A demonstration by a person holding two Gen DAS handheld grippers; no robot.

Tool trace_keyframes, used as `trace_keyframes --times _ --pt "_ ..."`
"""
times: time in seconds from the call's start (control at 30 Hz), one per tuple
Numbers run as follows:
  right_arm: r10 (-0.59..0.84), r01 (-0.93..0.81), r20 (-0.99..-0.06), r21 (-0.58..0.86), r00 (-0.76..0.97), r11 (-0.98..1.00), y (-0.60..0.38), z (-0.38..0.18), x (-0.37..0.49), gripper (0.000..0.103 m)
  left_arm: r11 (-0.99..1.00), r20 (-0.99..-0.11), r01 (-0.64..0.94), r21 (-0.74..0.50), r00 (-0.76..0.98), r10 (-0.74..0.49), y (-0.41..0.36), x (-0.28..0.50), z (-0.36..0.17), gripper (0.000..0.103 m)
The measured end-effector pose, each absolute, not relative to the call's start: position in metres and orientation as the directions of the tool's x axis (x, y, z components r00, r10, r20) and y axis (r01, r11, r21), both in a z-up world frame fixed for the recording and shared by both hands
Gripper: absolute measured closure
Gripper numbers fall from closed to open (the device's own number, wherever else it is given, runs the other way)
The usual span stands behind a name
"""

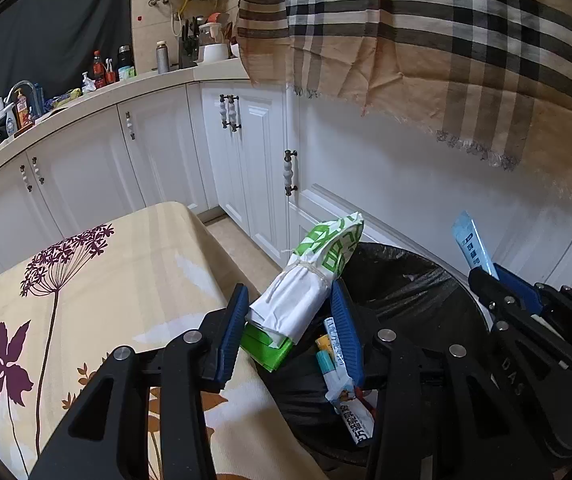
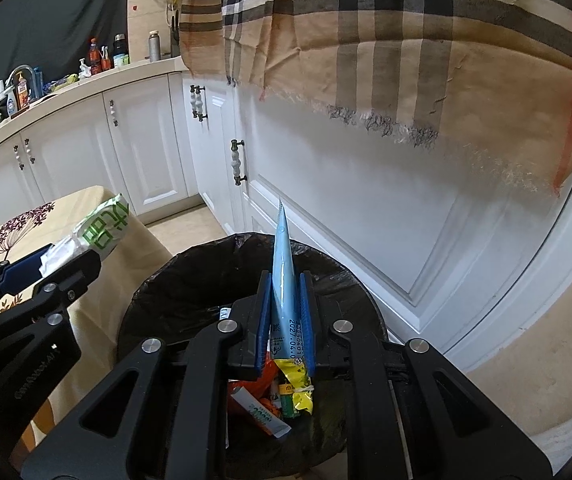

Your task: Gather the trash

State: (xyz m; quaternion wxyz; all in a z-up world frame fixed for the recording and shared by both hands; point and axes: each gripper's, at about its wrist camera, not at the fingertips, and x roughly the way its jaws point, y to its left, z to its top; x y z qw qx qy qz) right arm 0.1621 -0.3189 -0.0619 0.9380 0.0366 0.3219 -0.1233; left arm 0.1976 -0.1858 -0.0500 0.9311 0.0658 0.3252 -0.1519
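Both pkgs crumpled: green-white pack (image 1: 310, 284), blue sachet (image 2: 286, 280).

White panelled cabinets (image 1: 157, 148) with small dark-and-white handles run along a pale counter (image 1: 97, 92) crowded with bottles and a curved tap (image 1: 21, 88). A plaid cloth (image 1: 426, 40) in tan, black and white hangs over the cabinet front. The floor (image 2: 534, 320) is beige tile. A dark sheet (image 1: 53, 28) covers the wall behind the counter.

A black-lined trash bin (image 2: 189, 276) stands on the beige tiled floor (image 2: 181, 232) beside a cloth-covered table (image 1: 97, 280).
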Motion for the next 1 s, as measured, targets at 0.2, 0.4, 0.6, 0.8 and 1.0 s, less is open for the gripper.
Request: trace_keyframes --times 0.2,0.4,0.6,0.8,1.0 --pt "-0.236 0.282 -0.610 -0.021 0.756 0.959 -0.322 -0.067 0.170 0.066 0.948 -0.620 0.318 0.025 0.748 -0.235 -0.187 0.200 -0.049 0.049" --pt "-0.243 0.286 -0.604 -0.025 0.759 0.958 -0.322 -0.065 0.168 0.063 0.949 -0.612 0.314 0.026 0.756 -0.233 -0.186 0.202 -0.047 0.040" --pt "-0.253 0.296 -0.595 -0.028 0.763 0.955 -0.320 -0.061 0.163 0.053 0.950 -0.596 0.312 0.027 0.768 -0.235 -0.180 0.198 -0.043 0.038" --pt "-0.261 0.301 -0.585 -0.030 0.768 0.953 -0.316 -0.056 0.157 0.042 0.955 -0.576 0.295 0.038 0.787 -0.220 -0.169 0.193 -0.039 0.033" --pt "-0.256 0.290 -0.580 -0.036 0.773 0.956 -0.305 -0.050 0.151 0.038 0.961 -0.561 0.273 0.037 0.802 -0.206 -0.155 0.188 -0.033 0.030"
